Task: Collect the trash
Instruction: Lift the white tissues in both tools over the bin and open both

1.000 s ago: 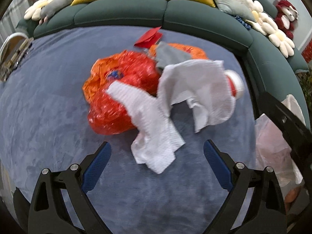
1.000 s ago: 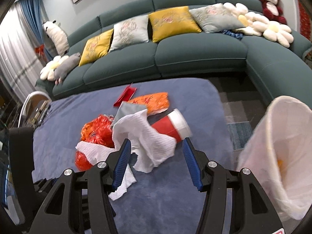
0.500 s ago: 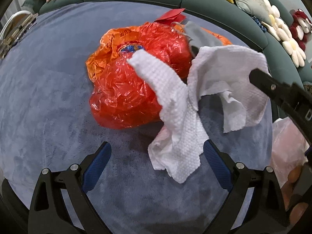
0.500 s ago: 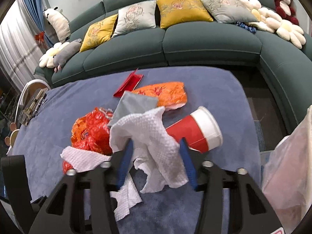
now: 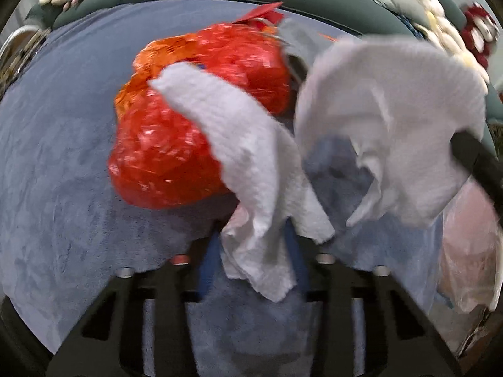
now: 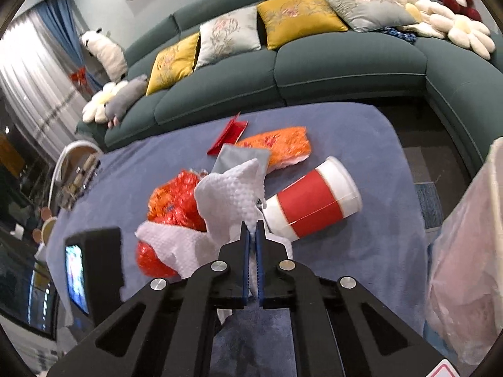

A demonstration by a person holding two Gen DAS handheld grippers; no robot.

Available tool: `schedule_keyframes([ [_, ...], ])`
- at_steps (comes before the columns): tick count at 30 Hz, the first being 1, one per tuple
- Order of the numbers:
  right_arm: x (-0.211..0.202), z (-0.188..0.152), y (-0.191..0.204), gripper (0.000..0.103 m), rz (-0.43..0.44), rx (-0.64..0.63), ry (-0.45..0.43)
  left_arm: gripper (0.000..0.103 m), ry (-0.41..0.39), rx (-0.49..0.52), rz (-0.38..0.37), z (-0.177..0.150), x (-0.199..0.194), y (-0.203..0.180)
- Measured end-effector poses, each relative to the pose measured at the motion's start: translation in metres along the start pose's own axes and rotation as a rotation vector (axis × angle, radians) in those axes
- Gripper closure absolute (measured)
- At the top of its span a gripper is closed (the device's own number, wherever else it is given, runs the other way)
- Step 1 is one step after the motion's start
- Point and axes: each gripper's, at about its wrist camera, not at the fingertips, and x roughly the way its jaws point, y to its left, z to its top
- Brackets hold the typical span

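Two handheld grippers work over a blue worktop (image 6: pixel 361 144) strewn with trash. The right gripper (image 6: pixel 253 235) has its fingers clamped together on a white paper towel (image 6: pixel 232 198). The left gripper (image 5: pixel 256 251) has its fingers closed on a second towel (image 5: pixel 251 169), which drapes over a red plastic bag (image 5: pixel 176 144). At two o'clock from the right gripper a red cup (image 6: pixel 311 204) lies on its side. An orange wrapper (image 6: pixel 279 144) lies at twelve o'clock. A pale trash bag (image 6: pixel 465 251) stands at three o'clock.
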Motion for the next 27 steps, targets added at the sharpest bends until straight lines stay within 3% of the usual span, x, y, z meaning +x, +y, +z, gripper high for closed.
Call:
schedule_keyframes([
  [1,-0.005,0.002,0.000,0.099,0.000,0.004,-0.011,0.090,-0.001,0.018,0.001,-0.001,-0.002,-0.004],
  [3,-0.014,0.006,-0.001,0.099,-0.003,0.006,-0.032,0.097,-0.013,0.045,0.024,-0.004,-0.006,-0.011],
  [11,-0.062,0.021,-0.006,0.099,-0.036,0.012,-0.132,0.098,-0.100,0.117,-0.015,-0.016,-0.059,-0.041],
  [18,-0.109,0.024,-0.037,0.099,-0.104,0.049,-0.213,0.098,-0.185,0.195,-0.078,-0.021,-0.108,-0.078],
  [27,-0.175,0.016,-0.095,0.099,-0.210,0.107,-0.304,0.098,-0.250,0.317,-0.152,-0.022,-0.141,-0.162],
])
